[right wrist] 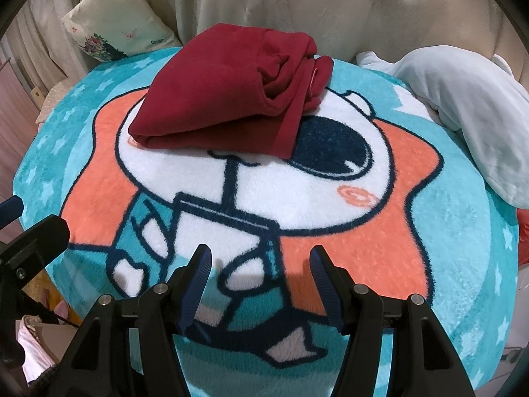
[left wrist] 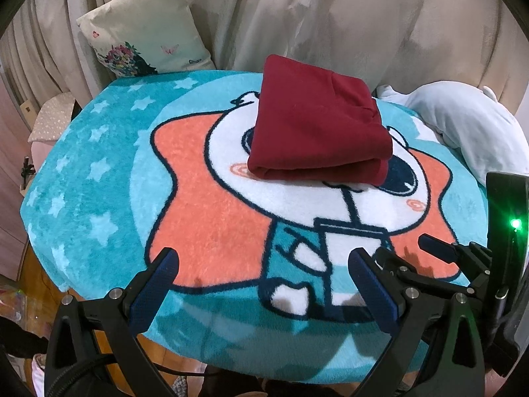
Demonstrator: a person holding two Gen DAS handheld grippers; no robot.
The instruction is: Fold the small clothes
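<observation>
A dark red garment [left wrist: 317, 129] lies folded into a thick rectangle on the far half of the round cartoon rug [left wrist: 99, 198]. In the right wrist view the red garment [right wrist: 228, 92] shows bunched layers at its right end. My left gripper [left wrist: 264, 258] hovers open over the near part of the rug, well short of the garment, nothing between its fingers. My right gripper [right wrist: 259, 254] is also open and empty, over the rug's near middle. The right gripper [left wrist: 439, 248] shows at the right edge of the left wrist view.
A pale blue plush toy [right wrist: 463, 99] lies on the rug's right rim. A cream cushion with flowers [left wrist: 145, 29] leans against the beige draped cloth [left wrist: 330, 16] behind. Wooden floor [left wrist: 39, 278] shows at the lower left.
</observation>
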